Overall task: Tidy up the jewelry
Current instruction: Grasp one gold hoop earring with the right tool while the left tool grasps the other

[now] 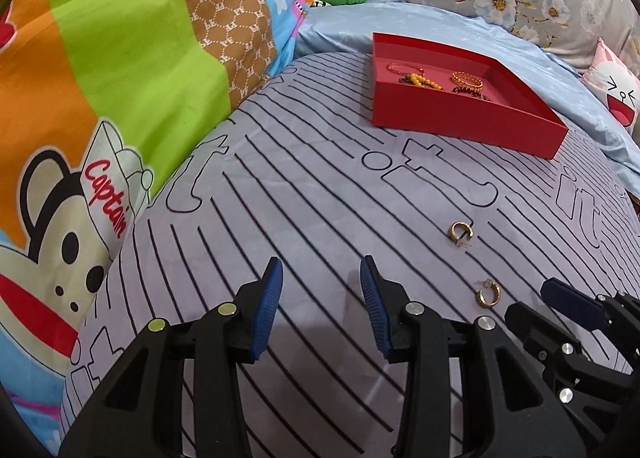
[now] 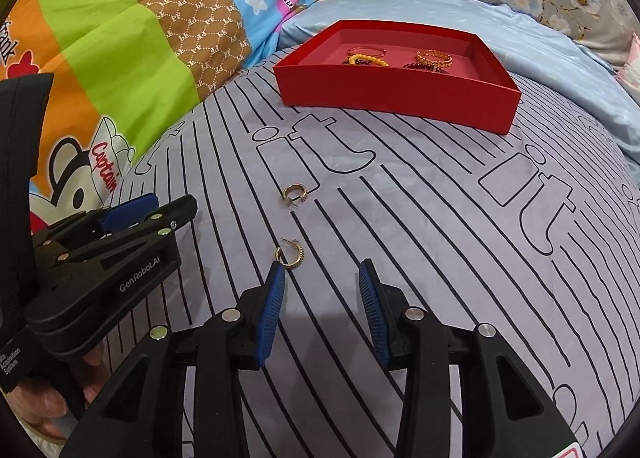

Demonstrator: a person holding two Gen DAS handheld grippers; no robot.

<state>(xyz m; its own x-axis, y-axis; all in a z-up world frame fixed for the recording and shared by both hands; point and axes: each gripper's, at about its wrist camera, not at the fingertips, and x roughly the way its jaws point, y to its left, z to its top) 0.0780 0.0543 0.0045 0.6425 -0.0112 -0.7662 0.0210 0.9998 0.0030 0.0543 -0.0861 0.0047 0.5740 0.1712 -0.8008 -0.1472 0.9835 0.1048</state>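
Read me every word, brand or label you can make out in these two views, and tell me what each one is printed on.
"Captain": red script on the cartoon monkey's hat on the colourful quilt.
"GenRobot.AI": white print on the black left gripper body.
"it": outlined letters on the striped grey sheet.
"PF": repeated monogram on the quilt's brown panel.
"rank": cut off at the quilt's edge.
"Acquisition System": small label, first word partly hidden.

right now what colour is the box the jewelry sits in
Red box, slightly pinker inside; the right wrist view shows it best.

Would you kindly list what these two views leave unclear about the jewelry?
- Red tray, left wrist view: its near wall hides part of the beaded pieces.
- Tray bracelets, right wrist view: too small to count.
- Nearer hoop earring, right wrist view: contact with the right tongs' finger unclear.
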